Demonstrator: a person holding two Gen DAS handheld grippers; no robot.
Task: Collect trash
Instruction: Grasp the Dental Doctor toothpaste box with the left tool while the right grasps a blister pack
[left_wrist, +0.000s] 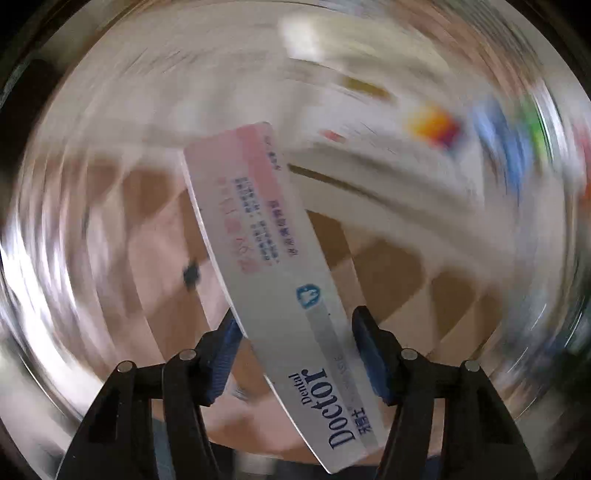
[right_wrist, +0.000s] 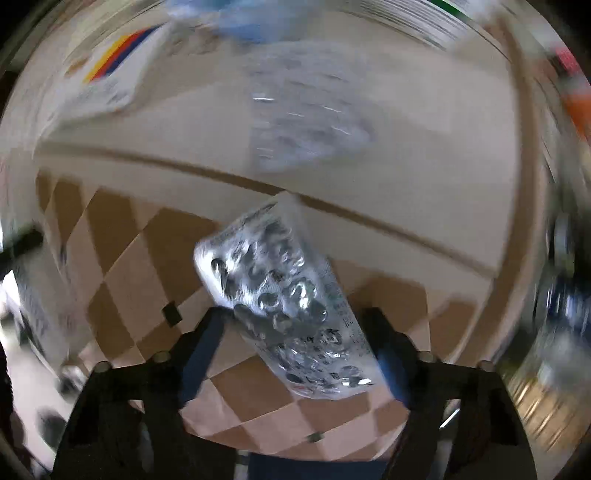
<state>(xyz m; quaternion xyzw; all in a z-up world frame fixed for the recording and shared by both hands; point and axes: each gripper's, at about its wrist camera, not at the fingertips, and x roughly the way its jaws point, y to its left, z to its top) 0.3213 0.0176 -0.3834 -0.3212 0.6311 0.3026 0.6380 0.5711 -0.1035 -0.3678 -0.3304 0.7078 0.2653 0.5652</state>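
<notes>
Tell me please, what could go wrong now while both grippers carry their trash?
1. The left gripper holds the long Dental Doctor toothpaste box near one end, tilted; most of it sticks out, so it may swing or slip.
2. The right gripper pinches a crinkled foil blister pack at an angle; it may bend and slide out.
3. Both views are blurred by fast motion, which could shake either item loose.

The toothpaste box (left_wrist: 280, 266) is white fading to pink, with dark blue "Doctor" lettering and a blue tooth logo. The blister pack (right_wrist: 284, 306) is shiny silver. The floor (right_wrist: 122, 258) is brown-and-tan checkered.
</notes>
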